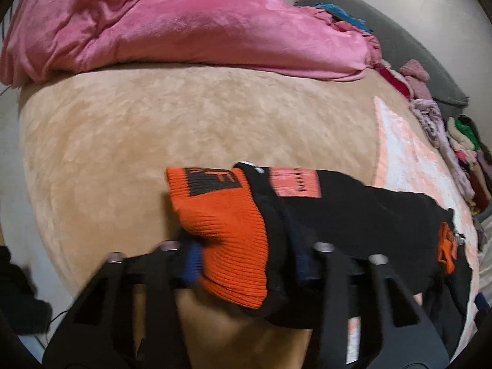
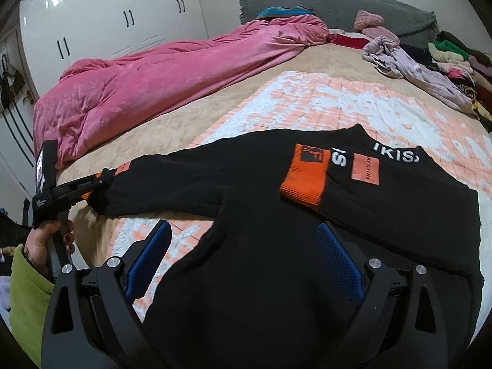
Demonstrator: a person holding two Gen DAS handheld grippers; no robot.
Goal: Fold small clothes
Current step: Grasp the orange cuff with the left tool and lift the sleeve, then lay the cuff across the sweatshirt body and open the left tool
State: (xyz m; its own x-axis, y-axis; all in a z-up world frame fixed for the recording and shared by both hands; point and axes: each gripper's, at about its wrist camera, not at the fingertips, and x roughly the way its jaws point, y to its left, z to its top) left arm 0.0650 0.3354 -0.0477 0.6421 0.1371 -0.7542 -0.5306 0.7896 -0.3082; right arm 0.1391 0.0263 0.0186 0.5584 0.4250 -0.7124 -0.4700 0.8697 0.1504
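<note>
Sweatshirt sprawls black across the bed, its long sleeve stretching left where the left hand-held gripper clamps the orange cuff, while the right hand-held gripper hovers, pads apart, over the body.

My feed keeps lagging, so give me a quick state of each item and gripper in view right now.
black sweatshirt: spread flat on the bed, one sleeve folded across the chest.
orange cuff: pinched in the left gripper.
left gripper: shut on the cuff.
right gripper: open over the sweatshirt's hem.
pink blanket: bunched up along the bed's far side.
clothes pile: heaped, unfolded.
</note>
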